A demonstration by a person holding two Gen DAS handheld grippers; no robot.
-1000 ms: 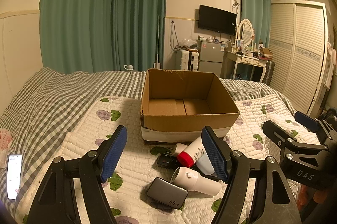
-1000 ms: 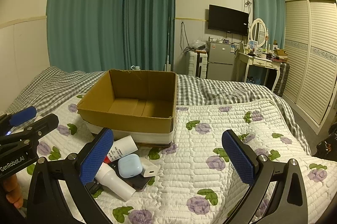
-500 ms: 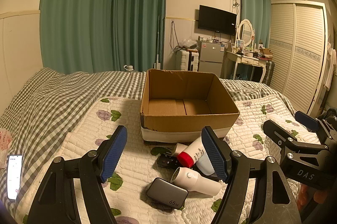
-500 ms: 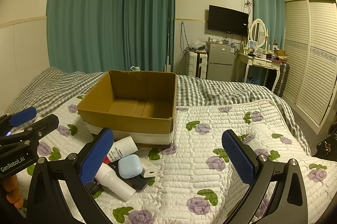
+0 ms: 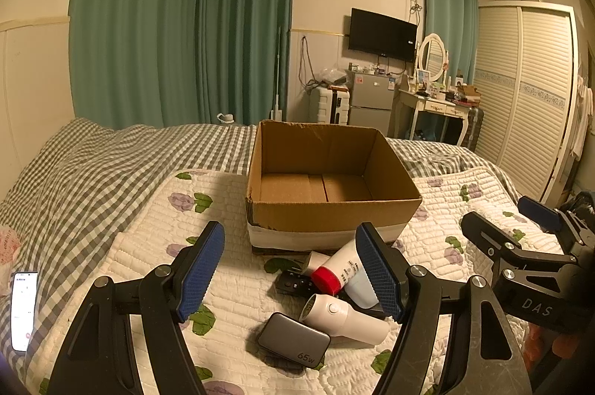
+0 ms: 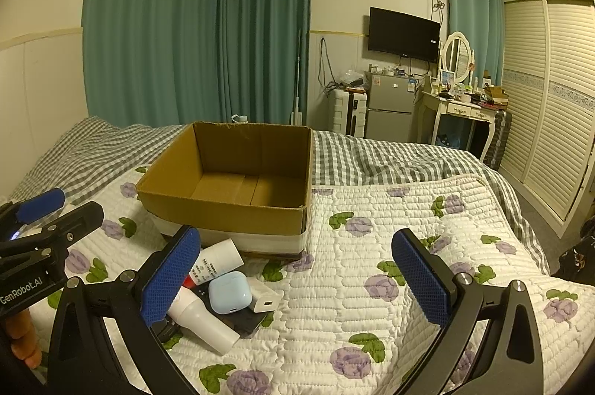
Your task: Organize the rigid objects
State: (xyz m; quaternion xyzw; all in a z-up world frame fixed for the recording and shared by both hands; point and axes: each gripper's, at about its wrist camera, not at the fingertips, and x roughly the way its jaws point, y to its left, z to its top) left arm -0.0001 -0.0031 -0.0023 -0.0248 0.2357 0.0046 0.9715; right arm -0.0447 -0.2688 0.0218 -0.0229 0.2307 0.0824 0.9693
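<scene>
An empty cardboard box (image 5: 327,209) stands on the quilt; it also shows in the right wrist view (image 6: 223,212). In front of it lies a pile: a grey power bank (image 5: 293,344), a white cylinder device (image 5: 342,318), a red-capped white tube (image 5: 340,270), a black remote (image 5: 293,283), a pale blue earbud case (image 6: 229,291) and a white charger (image 6: 264,298). My left gripper (image 5: 290,276) is open, held above the pile. My right gripper (image 6: 297,276) is open, over the quilt right of the pile.
A lit phone (image 5: 23,311) lies at the bed's left edge. The checked blanket (image 5: 93,172) covers the far bed. A dresser (image 6: 457,112), fridge (image 6: 390,105) and wardrobe (image 6: 550,97) stand beyond the bed.
</scene>
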